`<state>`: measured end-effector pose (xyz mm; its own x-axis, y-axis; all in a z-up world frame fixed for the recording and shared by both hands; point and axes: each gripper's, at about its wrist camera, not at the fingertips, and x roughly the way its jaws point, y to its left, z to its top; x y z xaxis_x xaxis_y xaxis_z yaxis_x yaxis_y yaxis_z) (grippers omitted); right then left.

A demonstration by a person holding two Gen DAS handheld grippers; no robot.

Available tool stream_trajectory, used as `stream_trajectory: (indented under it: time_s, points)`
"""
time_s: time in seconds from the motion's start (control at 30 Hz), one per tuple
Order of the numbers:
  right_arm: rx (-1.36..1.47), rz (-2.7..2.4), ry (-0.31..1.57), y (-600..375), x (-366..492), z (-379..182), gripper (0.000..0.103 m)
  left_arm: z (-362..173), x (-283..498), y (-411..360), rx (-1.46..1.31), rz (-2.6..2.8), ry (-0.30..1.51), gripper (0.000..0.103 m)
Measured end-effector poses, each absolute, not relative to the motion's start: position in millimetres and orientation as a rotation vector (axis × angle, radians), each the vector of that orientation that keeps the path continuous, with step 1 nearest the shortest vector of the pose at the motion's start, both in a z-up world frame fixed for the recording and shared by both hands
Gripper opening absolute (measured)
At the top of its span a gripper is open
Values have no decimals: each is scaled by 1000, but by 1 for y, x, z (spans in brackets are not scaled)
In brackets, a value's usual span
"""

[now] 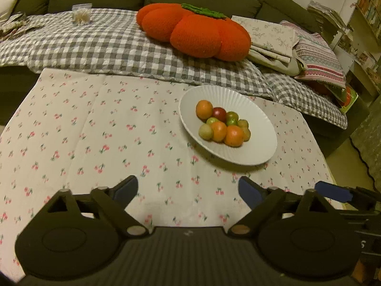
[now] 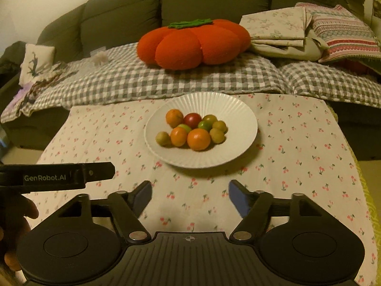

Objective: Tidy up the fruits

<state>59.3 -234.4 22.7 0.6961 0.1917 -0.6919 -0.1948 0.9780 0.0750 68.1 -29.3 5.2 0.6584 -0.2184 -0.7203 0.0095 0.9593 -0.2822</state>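
Note:
A white ribbed plate (image 1: 259,150) (image 2: 240,119) on a cherry-print cloth holds several small fruits: oranges (image 1: 204,109) (image 2: 198,139), a dark red fruit (image 1: 219,113) (image 2: 192,119) and green-yellow ones (image 1: 206,131) (image 2: 163,138). My left gripper (image 1: 188,191) is open and empty, near the table's front, left of the plate. My right gripper (image 2: 190,195) is open and empty, in front of the plate. One blue fingertip (image 1: 333,191) of the right gripper shows in the left wrist view. The left gripper's body (image 2: 57,176) shows at left in the right wrist view.
The cherry-print cloth (image 1: 83,131) (image 2: 309,143) covers the table. Behind it a dark sofa with a grey checked blanket (image 1: 95,40) (image 2: 166,81) holds an orange pumpkin cushion (image 1: 193,31) (image 2: 193,43) and folded fabrics (image 1: 273,40) (image 2: 285,31). Shelves (image 1: 364,23) stand at right.

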Motion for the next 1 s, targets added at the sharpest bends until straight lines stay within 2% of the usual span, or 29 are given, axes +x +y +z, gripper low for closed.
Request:
stream_trajectory:
  time_s: [0.27, 0.37, 0.57, 1.0]
  points:
    - [12, 178, 740, -234, 28, 28, 97, 8, 36, -23, -249, -91, 844, 94]
    - [10, 155, 737, -234, 21, 27, 99, 12, 24, -23, -214, -81, 829, 99]
    - [29, 135, 751, -231, 11, 24, 103, 15, 10, -25, -136, -53, 807, 102]
    - [42, 88, 793, -229, 24, 9, 103, 8, 19, -21, -112, -10, 806, 102]
